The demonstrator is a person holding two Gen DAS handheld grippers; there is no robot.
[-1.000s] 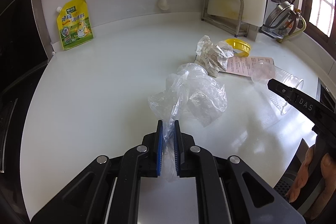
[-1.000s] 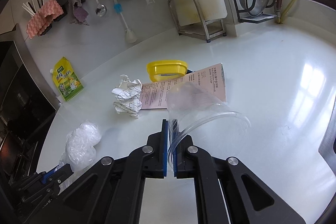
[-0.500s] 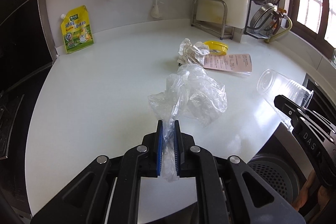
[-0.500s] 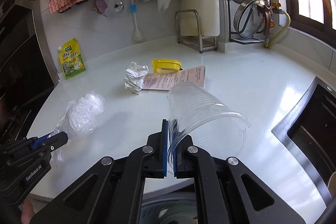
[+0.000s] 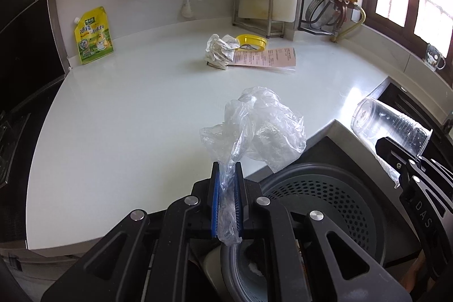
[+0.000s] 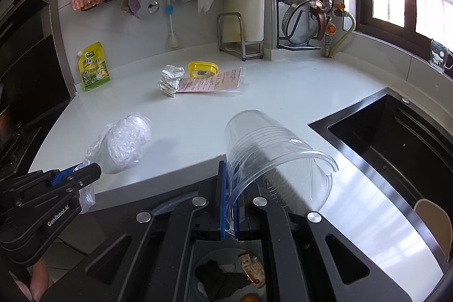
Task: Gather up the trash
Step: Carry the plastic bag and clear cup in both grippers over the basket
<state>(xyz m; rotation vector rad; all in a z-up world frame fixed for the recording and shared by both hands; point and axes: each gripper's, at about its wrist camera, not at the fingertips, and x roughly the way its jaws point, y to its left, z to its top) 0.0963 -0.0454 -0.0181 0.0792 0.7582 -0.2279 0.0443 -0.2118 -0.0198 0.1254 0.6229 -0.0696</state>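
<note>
**Both grippers carry trash at the counter's edge**

The white counter fills most of both views, with a dark sink set into it at the right. Below its front edge sits a grey perforated bin, with wrappers and dark scraps visible inside from the right wrist view. The right gripper pinches the rim of a clear plastic cup, which lies tilted with its open mouth toward the camera. The left gripper clamps a crumpled clear plastic bag, held just above the counter's edge. Farther back on the counter lie a printed paper sheet, a crumpled paper ball touching it, and a yellow lid.
</note>
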